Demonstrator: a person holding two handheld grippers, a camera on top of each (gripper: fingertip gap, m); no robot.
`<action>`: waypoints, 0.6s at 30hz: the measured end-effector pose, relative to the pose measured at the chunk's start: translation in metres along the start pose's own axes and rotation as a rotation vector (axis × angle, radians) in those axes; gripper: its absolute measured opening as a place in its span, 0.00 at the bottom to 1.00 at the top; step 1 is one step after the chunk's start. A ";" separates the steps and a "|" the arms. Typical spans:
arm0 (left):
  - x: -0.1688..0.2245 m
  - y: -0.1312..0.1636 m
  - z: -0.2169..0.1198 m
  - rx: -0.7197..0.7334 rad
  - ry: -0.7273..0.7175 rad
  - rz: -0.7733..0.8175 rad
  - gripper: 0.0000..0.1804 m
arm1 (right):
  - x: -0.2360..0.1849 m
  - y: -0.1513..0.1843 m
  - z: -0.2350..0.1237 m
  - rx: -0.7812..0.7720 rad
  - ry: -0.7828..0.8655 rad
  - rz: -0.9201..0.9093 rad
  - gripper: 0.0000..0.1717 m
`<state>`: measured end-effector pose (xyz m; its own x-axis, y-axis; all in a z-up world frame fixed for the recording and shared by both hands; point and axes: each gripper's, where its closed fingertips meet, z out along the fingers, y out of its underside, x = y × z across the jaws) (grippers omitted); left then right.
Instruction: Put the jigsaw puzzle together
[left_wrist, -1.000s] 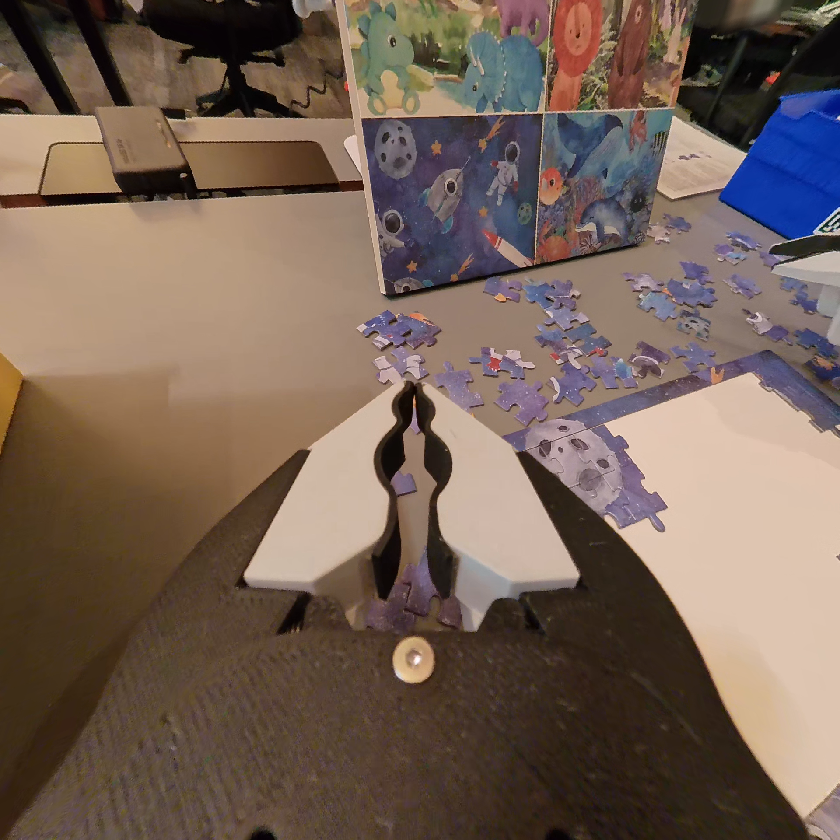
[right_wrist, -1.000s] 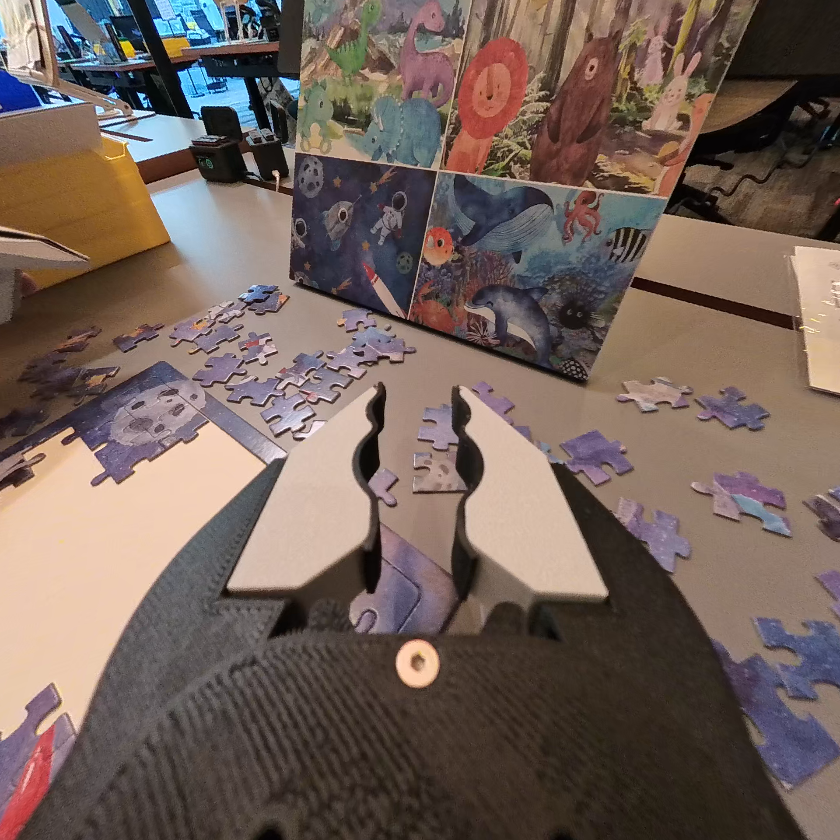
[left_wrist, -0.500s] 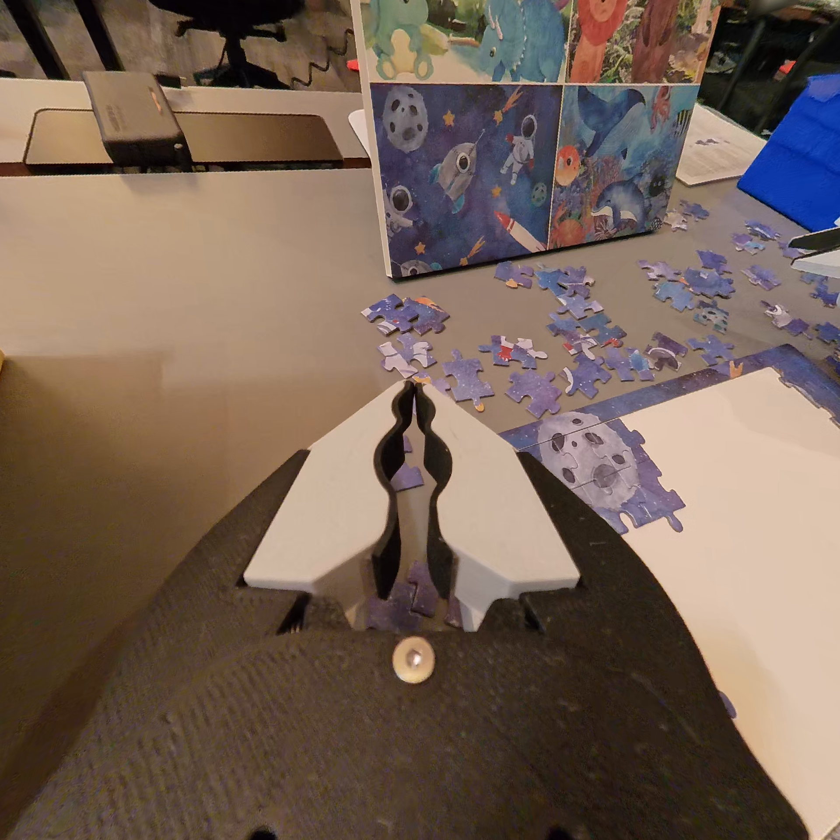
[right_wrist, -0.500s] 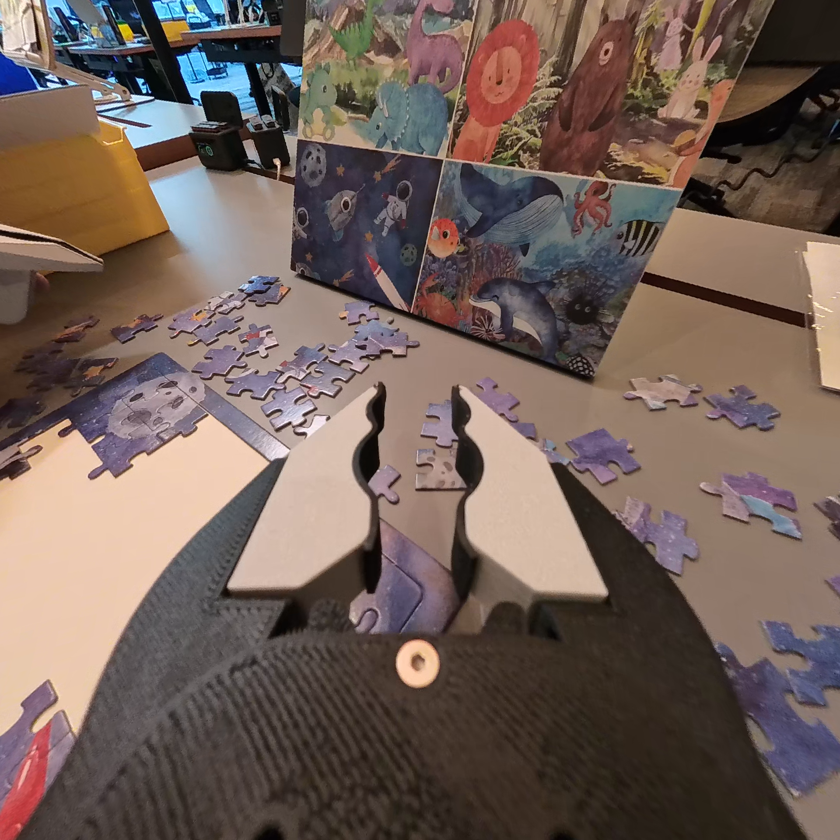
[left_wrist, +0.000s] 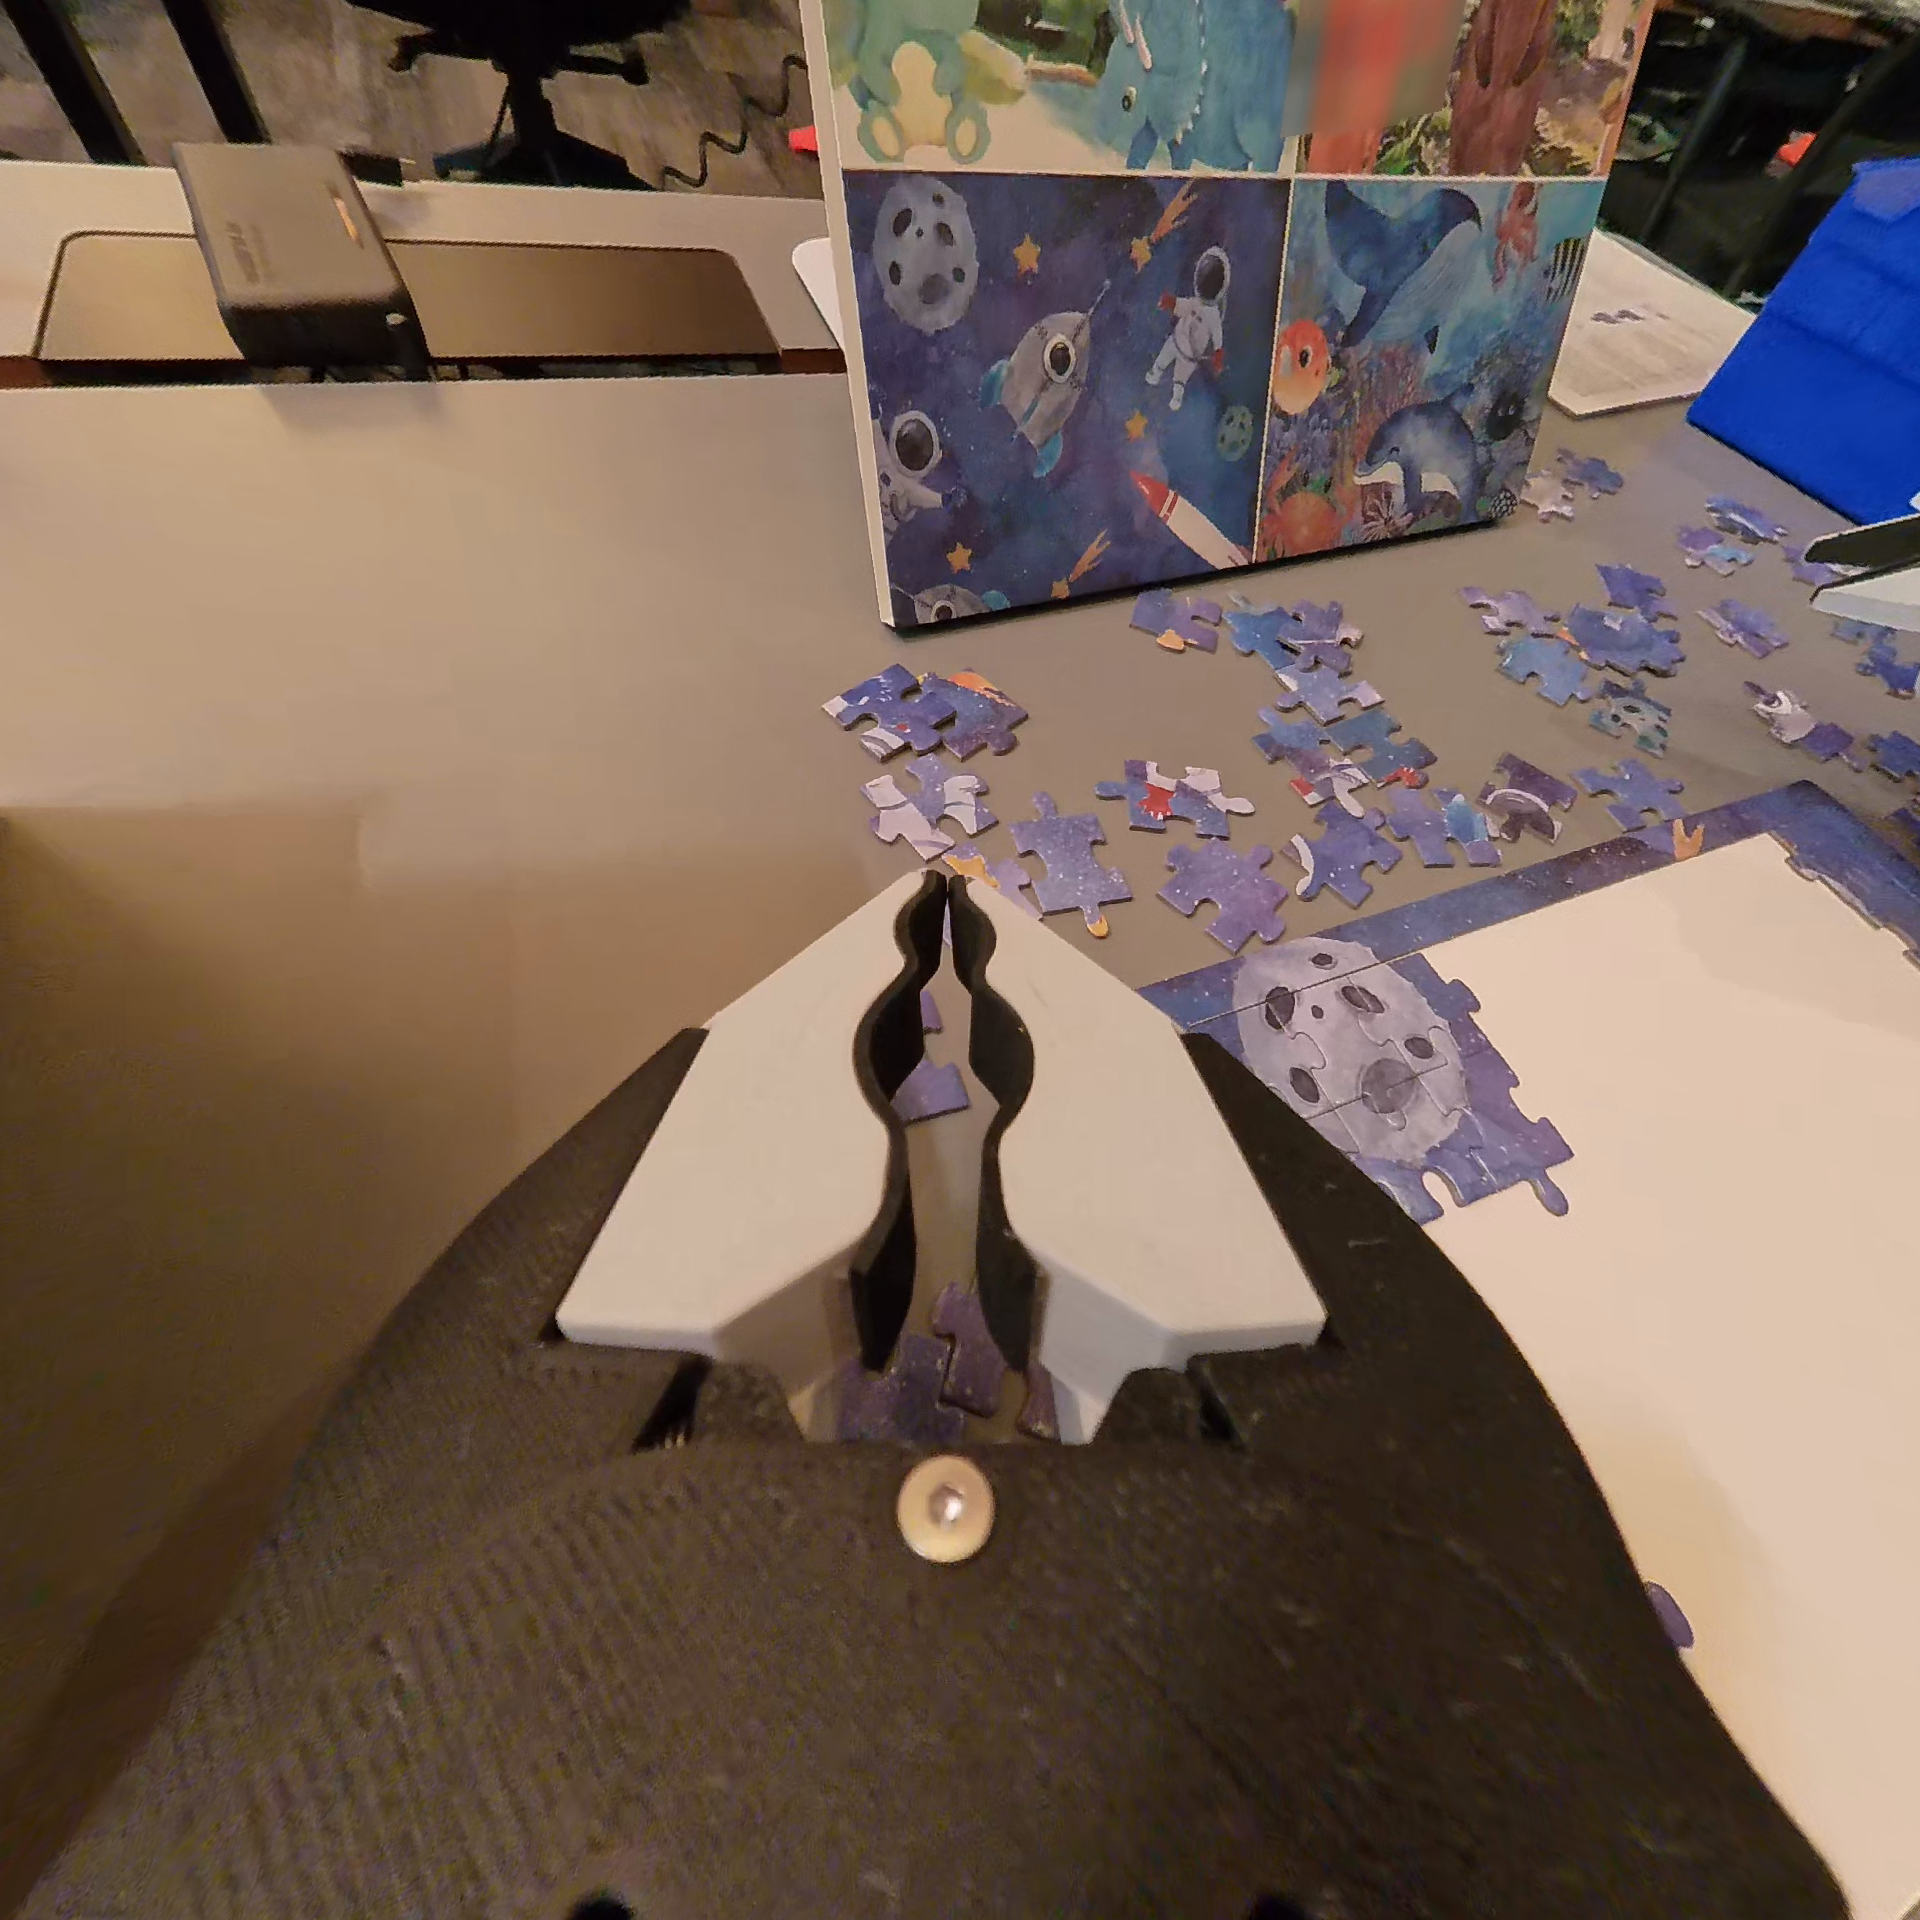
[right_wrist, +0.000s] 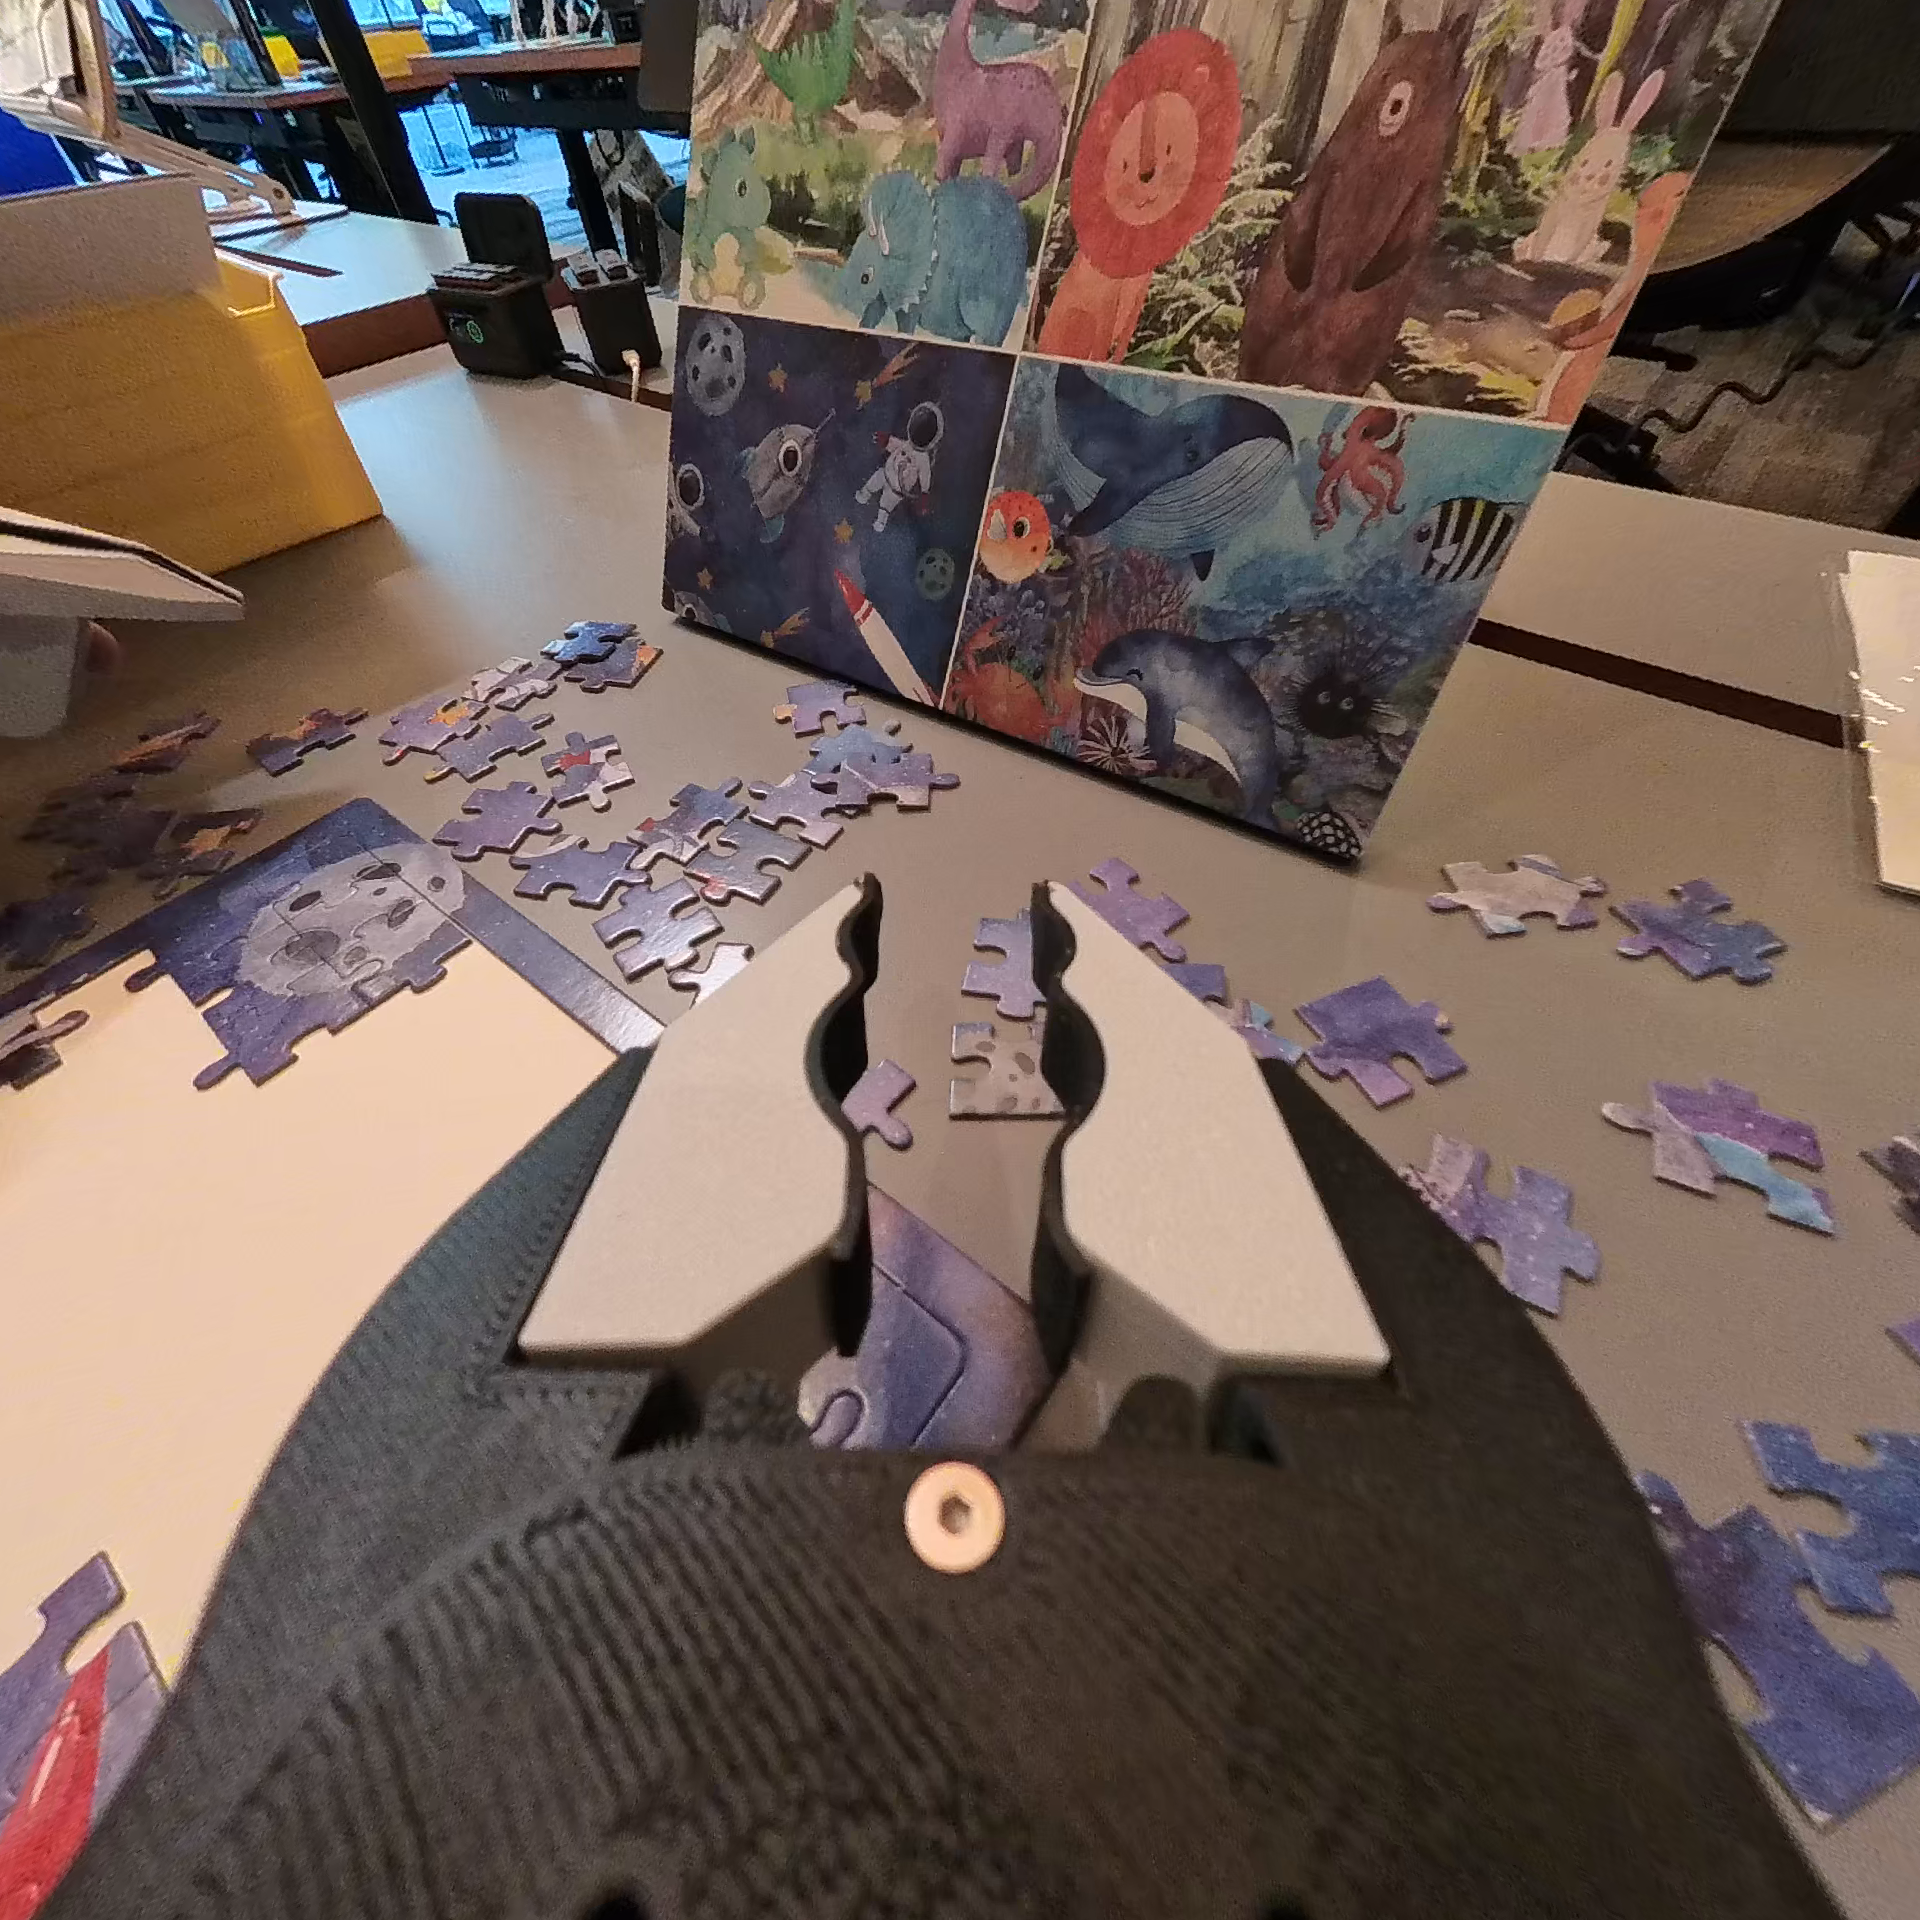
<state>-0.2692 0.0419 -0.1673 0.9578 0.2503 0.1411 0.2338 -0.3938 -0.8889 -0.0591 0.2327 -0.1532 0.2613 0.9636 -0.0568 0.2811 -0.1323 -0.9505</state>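
Hovering over loose puzzle pieces (right_wrist: 665, 821) beside picture box (right_wrist: 1143, 436): left gripper (left_wrist: 945, 894) closed, empty; right gripper (right_wrist: 951, 899) parted, holding nothing.

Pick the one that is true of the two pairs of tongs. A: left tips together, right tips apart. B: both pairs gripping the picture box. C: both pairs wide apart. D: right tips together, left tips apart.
A: the left tongs have their tips meeting with nothing between them, while the right tongs stand parted above loose puzzle pieces on the table, clear of the picture box.
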 end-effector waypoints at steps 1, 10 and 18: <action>0.000 -0.001 -0.001 0.003 -0.003 0.000 0.00 | 0.000 0.000 0.000 0.000 0.000 0.000 0.16; -0.010 -0.019 -0.019 0.018 -0.085 0.037 0.00 | -0.002 -0.002 -0.001 0.009 -0.006 -0.003 0.16; -0.001 -0.086 -0.089 0.278 0.030 -0.101 0.00 | -0.002 -0.005 -0.002 0.022 -0.008 0.007 0.16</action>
<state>-0.2758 -0.0027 -0.0522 0.9374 0.2482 0.2442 0.2776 -0.1096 -0.9544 -0.0587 0.2311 -0.1478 0.2558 0.9645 -0.0659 0.2584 -0.1340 -0.9567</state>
